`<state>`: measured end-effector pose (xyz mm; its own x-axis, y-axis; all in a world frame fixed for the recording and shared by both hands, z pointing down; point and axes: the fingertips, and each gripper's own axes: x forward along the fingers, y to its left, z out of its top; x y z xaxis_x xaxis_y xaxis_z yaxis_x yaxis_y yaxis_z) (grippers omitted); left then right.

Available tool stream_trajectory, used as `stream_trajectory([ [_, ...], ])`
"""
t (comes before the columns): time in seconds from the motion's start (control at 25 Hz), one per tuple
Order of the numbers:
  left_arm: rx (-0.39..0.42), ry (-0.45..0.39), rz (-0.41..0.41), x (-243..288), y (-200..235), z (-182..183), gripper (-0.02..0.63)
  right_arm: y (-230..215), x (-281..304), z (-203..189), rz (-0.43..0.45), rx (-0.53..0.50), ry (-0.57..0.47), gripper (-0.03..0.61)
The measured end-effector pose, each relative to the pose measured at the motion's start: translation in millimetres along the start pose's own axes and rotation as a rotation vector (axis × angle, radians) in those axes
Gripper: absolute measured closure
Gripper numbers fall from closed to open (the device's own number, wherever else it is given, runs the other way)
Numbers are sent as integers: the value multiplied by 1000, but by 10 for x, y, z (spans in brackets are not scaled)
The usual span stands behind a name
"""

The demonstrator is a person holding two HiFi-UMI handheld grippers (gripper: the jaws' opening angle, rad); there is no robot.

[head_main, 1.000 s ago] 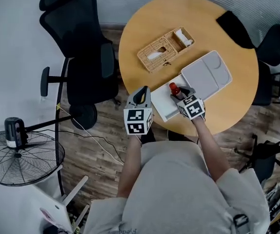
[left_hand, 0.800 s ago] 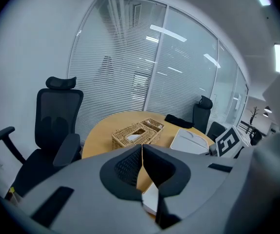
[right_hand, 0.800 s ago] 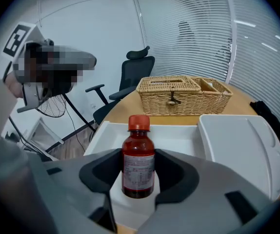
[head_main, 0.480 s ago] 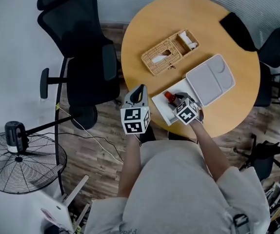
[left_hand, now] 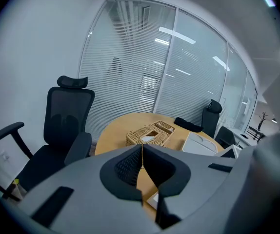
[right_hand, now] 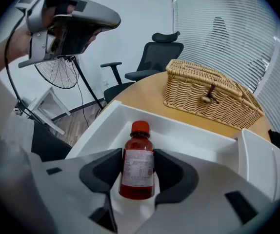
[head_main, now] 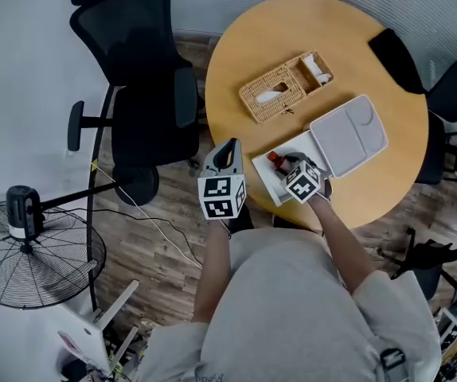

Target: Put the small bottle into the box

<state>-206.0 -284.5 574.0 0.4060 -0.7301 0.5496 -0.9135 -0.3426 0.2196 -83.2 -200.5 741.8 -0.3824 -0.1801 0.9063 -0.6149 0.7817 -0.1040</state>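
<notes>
Right gripper [right_hand: 137,168] jaws part-open, clamped on the one bottle [right_hand: 139,147], cap pointing away, over the one white box [right_hand: 193,136]. Left gripper [left_hand: 141,165] jaws together, empty, at the box's 9 o'clock. One basket [head_main: 286,86] at 12 o'clock, one lid [head_main: 349,135] at 2 o'clock.

I'm in an office meeting room: black mesh high-backed swivel chairs [head_main: 145,94] stand around a round light-wood table [head_main: 292,38], with glass partition walls with slatted blinds [left_hand: 130,57] on the far side.
</notes>
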Motion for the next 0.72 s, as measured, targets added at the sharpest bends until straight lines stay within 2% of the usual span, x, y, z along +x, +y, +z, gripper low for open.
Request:
stream_trajectory([
  [0.16, -5, 0, 8, -33, 6, -35, 584, -27, 10, 4, 13, 100, 9, 360],
  [0.4, -2, 0, -3, -48, -65, -74, 584, -66, -15, 26, 48, 376, -21, 360],
  [0.72, 0, -8, -9, -91, -51, -69, 584, 28, 22, 70, 89, 552, -69, 359],
])
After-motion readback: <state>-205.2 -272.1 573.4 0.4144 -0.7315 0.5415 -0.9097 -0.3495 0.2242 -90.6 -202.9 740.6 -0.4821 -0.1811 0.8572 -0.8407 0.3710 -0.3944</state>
